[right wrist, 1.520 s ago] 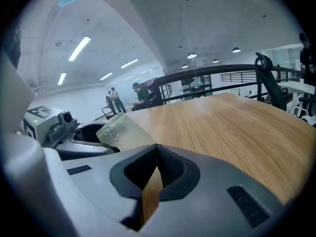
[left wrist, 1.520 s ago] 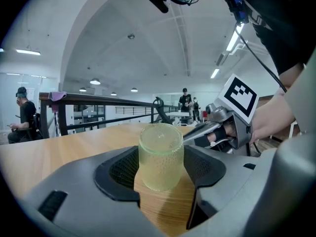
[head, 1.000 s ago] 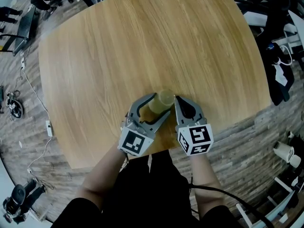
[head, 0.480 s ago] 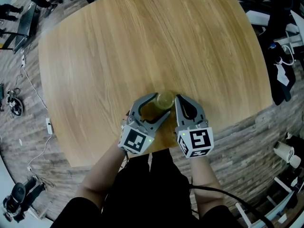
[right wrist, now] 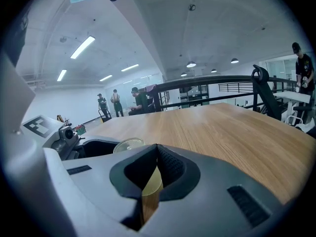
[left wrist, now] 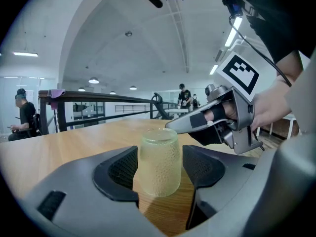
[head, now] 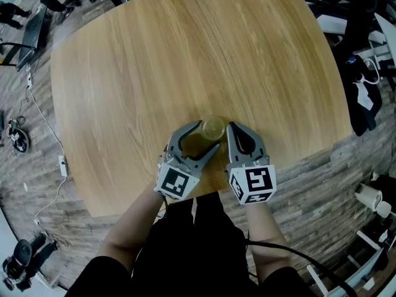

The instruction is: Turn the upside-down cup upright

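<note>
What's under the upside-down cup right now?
The cup stands mouth down on the wooden table. Through its translucent, dimpled wall only wood colour shows, no object; the dimples blur the inside, so something small could be hidden.

No words, brands or numbers are legible; only wordless black-and-white square markers (head: 175, 184) on the left tool (head: 207, 136) and right tool (head: 229, 126).
</note>
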Demonstrator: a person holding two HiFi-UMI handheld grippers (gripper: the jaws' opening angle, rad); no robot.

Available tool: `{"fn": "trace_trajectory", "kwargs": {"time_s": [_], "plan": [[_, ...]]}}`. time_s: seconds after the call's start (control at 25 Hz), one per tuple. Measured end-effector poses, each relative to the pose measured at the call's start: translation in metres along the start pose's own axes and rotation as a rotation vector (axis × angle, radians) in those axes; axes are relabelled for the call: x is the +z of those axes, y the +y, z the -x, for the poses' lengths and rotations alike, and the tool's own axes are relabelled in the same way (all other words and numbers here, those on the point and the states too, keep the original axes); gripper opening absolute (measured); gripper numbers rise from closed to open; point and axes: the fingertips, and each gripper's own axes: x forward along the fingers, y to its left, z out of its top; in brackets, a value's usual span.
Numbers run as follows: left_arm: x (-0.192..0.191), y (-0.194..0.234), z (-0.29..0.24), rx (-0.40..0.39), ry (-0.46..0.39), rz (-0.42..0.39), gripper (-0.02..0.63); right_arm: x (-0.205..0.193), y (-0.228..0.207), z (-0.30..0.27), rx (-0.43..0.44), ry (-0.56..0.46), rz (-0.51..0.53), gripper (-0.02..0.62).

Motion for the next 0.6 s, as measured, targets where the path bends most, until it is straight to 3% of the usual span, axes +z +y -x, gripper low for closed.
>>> {"fn": "trace_trajectory", "kwargs": {"time_s": [0.24,0.36,0.44,0.52,0.6], "plan": [[0.047,0.003,0.028,0.033,-0.087,-0.062,0.278,0.028,0.0,0.025,-0.015,-0.042,0.014,0.015],[0.087,0.01,0.057,0.078,-0.131,-0.102,0.212,0.054,0.014,0.047,-0.014,-0.08,0.017,0.015],[0.115,0.014,0.077,0.129,-0.177,-0.053,0.133,0.074,0.029,0.064,-0.011,-0.112,0.017,0.015],[0.141,0.015,0.094,0.185,-0.242,0.056,0.082,0.096,0.044,0.081,-0.004,-0.15,0.024,0.015],[0.164,0.01,0.109,0.214,-0.284,0.09,0.028,0.117,0.061,0.098,0.008,-0.189,0.04,0.015]]}}
